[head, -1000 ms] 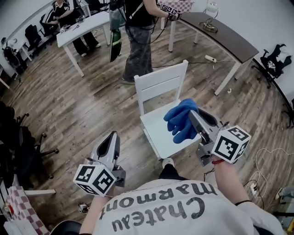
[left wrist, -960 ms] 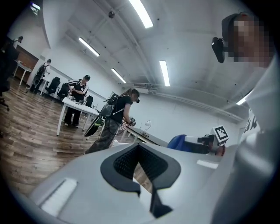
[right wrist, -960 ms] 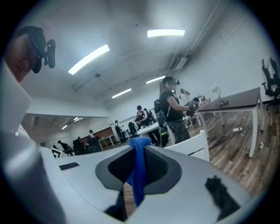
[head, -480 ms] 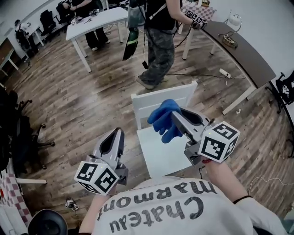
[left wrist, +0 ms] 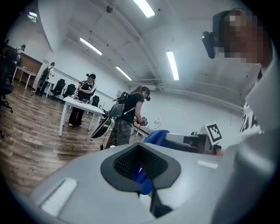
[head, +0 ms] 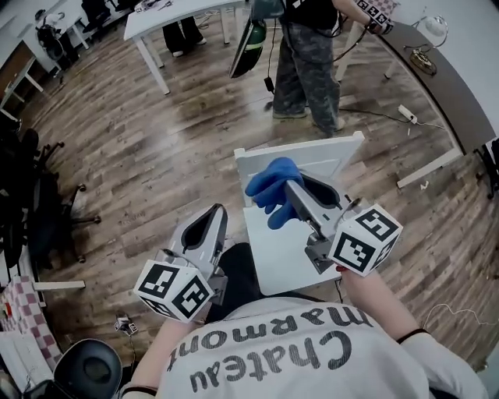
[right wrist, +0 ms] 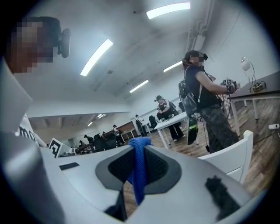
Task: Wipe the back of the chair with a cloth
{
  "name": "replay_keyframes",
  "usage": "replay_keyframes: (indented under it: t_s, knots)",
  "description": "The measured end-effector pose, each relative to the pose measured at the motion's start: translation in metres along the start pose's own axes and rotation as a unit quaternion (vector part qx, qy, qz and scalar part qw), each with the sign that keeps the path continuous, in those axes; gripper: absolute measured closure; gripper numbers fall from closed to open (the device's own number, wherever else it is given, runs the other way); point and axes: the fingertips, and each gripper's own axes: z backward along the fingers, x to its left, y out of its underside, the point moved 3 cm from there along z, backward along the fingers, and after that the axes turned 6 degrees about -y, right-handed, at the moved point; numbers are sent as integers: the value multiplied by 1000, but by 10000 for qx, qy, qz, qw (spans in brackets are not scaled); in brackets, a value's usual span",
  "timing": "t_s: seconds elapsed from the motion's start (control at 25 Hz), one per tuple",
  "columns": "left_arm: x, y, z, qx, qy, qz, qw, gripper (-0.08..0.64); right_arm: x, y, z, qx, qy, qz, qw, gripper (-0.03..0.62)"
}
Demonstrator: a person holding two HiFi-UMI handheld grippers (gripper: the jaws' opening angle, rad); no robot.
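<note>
A white wooden chair (head: 274,251) stands right in front of me, its backrest (head: 312,158) on the far side. My right gripper (head: 290,188) is shut on a bunched blue cloth (head: 270,187), held over the rear of the seat just before the backrest. In the right gripper view the cloth (right wrist: 139,173) hangs pinched between the jaws of the right gripper (right wrist: 139,162), with the chair back (right wrist: 229,161) at lower right. My left gripper (head: 217,212) hovers left of the seat, shut on nothing. In the left gripper view the left gripper (left wrist: 139,152) points toward the cloth (left wrist: 155,134).
A person (head: 310,58) stands just beyond the chair. Behind are a white table (head: 175,17) and a dark table (head: 448,74) at the right, with a power strip (head: 407,114) and cable on the wood floor. Black office chairs (head: 43,206) crowd the left.
The right gripper has carried the blue cloth from over the seat up toward the backrest. The chair now lies closer below me. The left gripper stays low at the left.
</note>
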Motion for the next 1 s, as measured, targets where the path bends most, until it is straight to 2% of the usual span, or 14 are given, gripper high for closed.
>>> replay_keyframes:
  t_s: [0.12, 0.2, 0.44, 0.6, 0.8, 1.0]
  knots:
    - [15, 1, -16, -10, 212, 148, 9997, 554, 3, 6, -15, -232, -90, 116, 9996, 531]
    - [20, 8, -31, 185, 324, 203, 9991, 554, 1, 13, -23, -227, -22, 218, 9995, 530]
    - [29, 29, -67, 889, 470, 100, 9949, 554, -23, 60, -41, 474, 333, 122, 9982, 531]
    - [37, 39, -84, 1121, 507, 132, 9923, 554, -40, 78, -59, 816, 407, 30, 9958, 530]
    - [35, 44, -105, 1350, 689, -144, 9883, 554, -60, 92, -77, 1074, 504, -82, 9929, 529]
    - [39, 51, -113, 1389, 538, 71, 9888, 554, -73, 101, -89, 1175, 573, -258, 9911, 530]
